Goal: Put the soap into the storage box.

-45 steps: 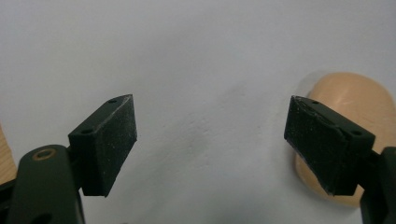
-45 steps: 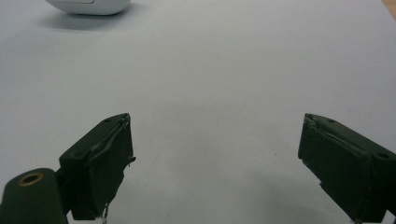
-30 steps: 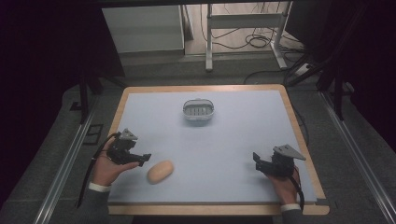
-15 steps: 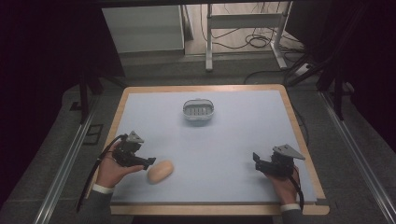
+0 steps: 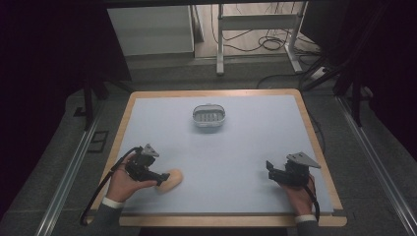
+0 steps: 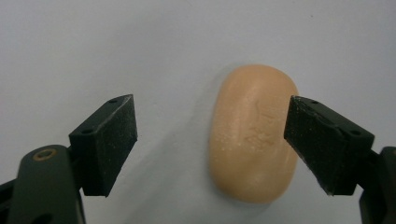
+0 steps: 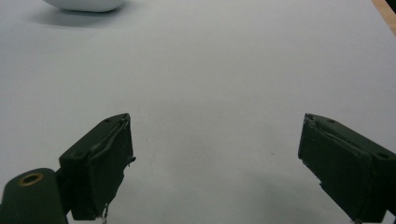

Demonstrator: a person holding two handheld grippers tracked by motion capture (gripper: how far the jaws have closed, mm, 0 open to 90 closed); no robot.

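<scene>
The left gripper has its jaws spread wide over a tan oval bar, gripping nothing; the bar lies flat, nearer one jaw, with bare surface beside the other; in the high view it sits near the table's front-left edge; the right gripper is likewise wide open and empty above bare surface near the front-right corner; a small white basket stands well apart toward the far side; both hands hold low, forearms entering from the front edge.
</scene>
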